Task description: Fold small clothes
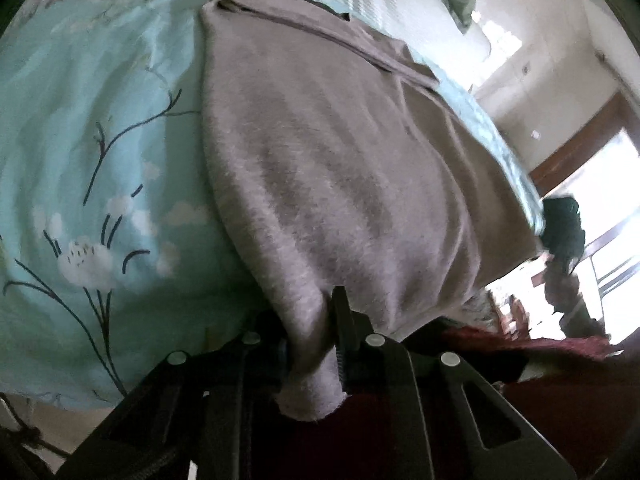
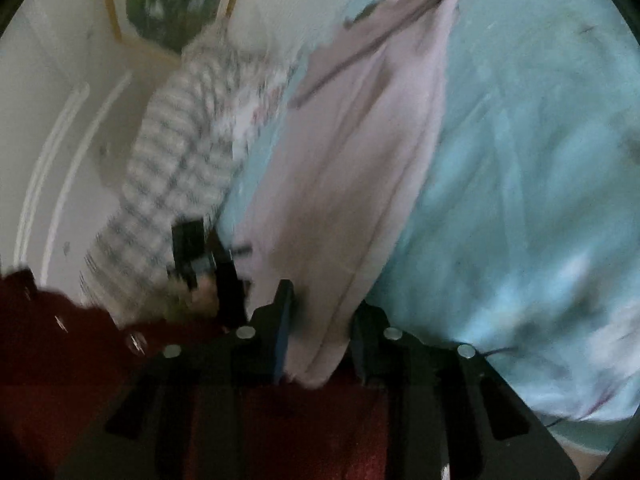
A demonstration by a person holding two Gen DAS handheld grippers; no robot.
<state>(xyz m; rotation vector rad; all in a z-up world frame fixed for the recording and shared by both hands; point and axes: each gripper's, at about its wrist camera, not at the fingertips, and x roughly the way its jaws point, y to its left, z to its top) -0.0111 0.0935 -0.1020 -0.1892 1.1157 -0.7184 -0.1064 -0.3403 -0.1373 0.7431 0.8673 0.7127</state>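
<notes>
Garment (image 1: pixel 340 184): soft mauve-grey knit, lying spread on the bed (image 1: pixel 100 152), near edge hanging off toward the camera.

Left hand-held gripper (image 1: pixel 310 344) is clenched on one near corner; cloth is bunched between the jaws and a tail pokes out below them. Right hand-held gripper (image 2: pixel 320 332) has the other near corner between its jaws, pads look pressed on a thick roll of fabric, though that view is blurred.

Handling, my read: light, limp, no stiffness, slightly fuzzy so it should not slip out of the pads. It will sag between the two grips and drag on the bedsheet. Best holds are the corners or hem, both taken evenly, so the edge stays straight when carried over.

Further out: collar end (image 1: pixel 256 4) lies flat at the far side. Beyond that, striped cloth (image 2: pixel 176 152) beside the garment in the right view.
</notes>
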